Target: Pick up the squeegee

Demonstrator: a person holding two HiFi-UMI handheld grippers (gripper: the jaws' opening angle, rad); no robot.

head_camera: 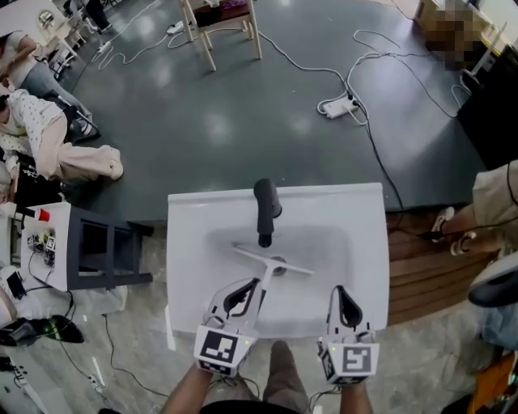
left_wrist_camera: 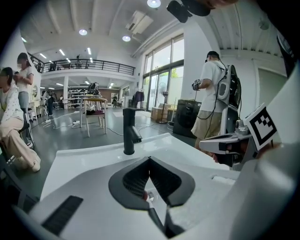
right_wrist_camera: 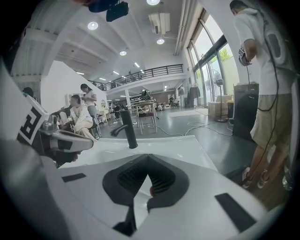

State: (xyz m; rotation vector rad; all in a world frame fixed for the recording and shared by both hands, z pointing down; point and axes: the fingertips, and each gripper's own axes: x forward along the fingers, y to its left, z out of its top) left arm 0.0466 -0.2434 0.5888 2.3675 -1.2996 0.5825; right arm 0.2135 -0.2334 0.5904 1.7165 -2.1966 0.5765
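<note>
Setting: a hall with a dark grey floor (head_camera: 243,113), where cables and 1 power strip (head_camera: 338,106) are lying and 1 wooden chair (head_camera: 222,24) is standing at the far side.

- 1 white sink (head_camera: 364,242) is filling the foreground, with 1 black tap (head_camera: 265,210) standing at its back edge.
- 1 squeegee (head_camera: 275,260) is lying flat in the basin in front of the tap. Its blade is running crosswise and its handle is pointing toward the near rim.
- The left gripper (head_camera: 243,293) is hovering at the handle's end with its jaws pressed together and nothing between them. Contact cannot be told.
- The right gripper (head_camera: 346,297) is hanging over the near right rim, its jaws likewise pressed together and empty.
</note>
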